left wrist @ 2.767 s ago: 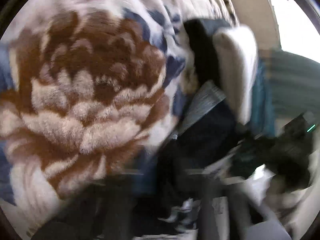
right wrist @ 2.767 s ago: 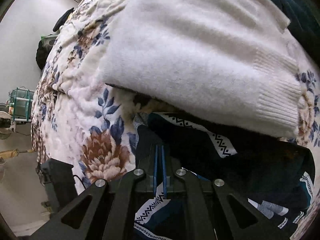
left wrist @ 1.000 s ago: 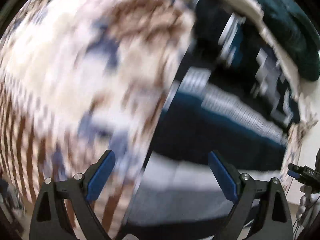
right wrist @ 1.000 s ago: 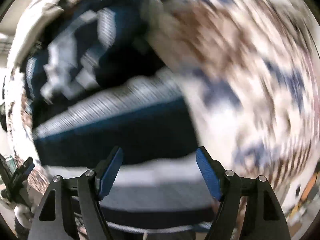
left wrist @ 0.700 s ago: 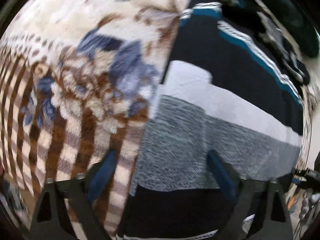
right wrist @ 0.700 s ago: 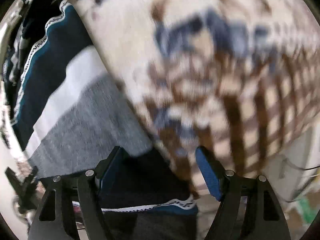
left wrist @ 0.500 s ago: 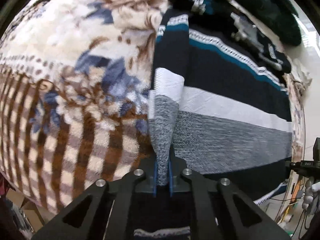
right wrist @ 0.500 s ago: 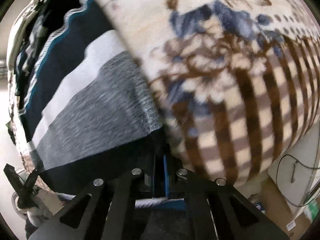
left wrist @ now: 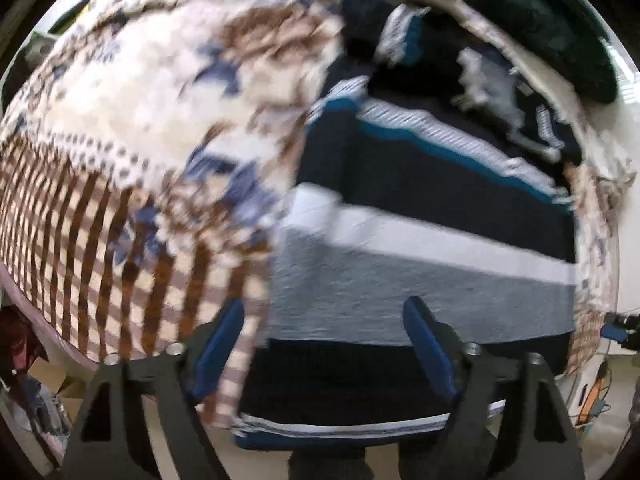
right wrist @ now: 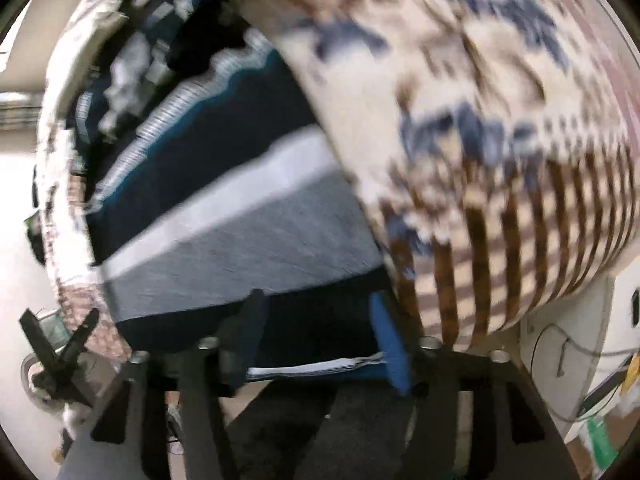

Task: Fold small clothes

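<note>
Both cameras ride on the handheld claws and look steeply down along their fingers, from close above the bed. The left wrist view has the striped sweater on its right side and the floral blanket on its left. The right wrist view mirrors that: sweater left, blanket right. Both share the sweater's grey band and near hem. Both pictures are motion-blurred.

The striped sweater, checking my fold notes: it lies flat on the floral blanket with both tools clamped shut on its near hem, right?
Not quite. The striped sweater does lie on the floral blanket, but the left tool and right tool are opening, gripping nothing, as both wrist views show.
</note>
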